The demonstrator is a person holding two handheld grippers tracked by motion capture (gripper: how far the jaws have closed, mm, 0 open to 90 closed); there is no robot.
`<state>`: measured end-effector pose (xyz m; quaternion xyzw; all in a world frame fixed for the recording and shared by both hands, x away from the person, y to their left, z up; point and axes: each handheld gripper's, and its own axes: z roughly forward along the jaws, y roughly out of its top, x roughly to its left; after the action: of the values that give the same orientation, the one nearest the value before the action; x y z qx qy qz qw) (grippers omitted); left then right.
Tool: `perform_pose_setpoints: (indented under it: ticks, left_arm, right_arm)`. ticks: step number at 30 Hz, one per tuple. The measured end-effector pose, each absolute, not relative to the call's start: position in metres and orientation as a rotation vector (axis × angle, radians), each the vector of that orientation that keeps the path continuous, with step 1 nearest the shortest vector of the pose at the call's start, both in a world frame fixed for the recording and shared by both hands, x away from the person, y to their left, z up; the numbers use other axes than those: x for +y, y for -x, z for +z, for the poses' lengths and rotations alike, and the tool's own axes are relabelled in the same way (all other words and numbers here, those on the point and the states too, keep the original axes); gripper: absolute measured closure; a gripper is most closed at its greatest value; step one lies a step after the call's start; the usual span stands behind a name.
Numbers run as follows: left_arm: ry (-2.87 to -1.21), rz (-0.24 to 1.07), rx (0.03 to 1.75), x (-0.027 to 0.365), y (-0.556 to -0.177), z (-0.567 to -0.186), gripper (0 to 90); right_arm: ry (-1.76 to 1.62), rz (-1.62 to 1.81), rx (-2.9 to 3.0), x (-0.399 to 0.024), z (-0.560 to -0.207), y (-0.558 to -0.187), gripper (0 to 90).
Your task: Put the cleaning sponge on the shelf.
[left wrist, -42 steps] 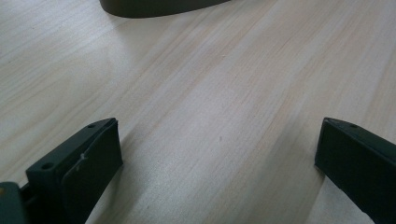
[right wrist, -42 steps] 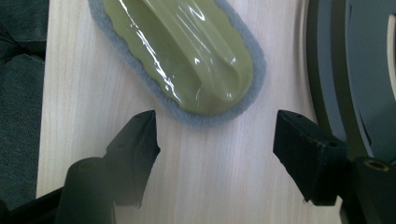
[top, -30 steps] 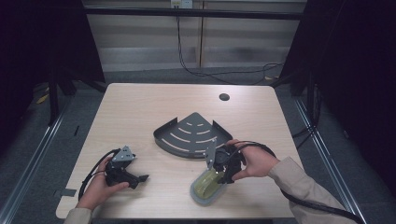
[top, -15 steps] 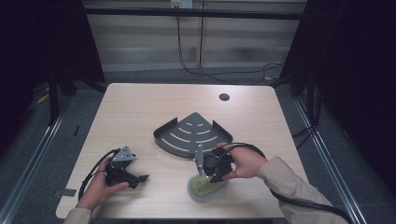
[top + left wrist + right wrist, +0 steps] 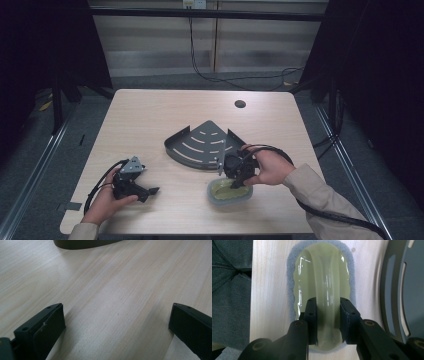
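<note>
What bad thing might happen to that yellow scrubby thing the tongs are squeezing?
The right tongs pinch only the glossy raised handle of the scrubbing pad, near one end, so it might slip out or tip if lifted. The metal corner shelf sits right beside it, so a swing could bump it. The left tongs rest open, too far away to help.

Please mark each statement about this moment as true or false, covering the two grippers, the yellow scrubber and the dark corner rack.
1. The right gripper has its jaws on the handle of the scrubber. True.
2. The left gripper holds the rack. False: its jaws are wide apart over bare table.
3. The scrubber lies inside the rack. False: it sits on the table, beside it.
4. The rack is empty. True.
</note>
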<state>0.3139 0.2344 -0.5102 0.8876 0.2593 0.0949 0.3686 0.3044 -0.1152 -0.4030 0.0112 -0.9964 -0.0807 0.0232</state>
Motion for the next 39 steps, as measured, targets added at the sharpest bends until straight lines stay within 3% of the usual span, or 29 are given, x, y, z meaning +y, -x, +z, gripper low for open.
perform_pose_setpoints:
  ticks: [39]
  left_arm:
    - [-2.276,0.239,0.669,0.234,-0.314,-0.510,0.0]
  right_arm:
    - [0.223,-0.229,-3.111,-0.144,-0.357,-0.347,70.9]
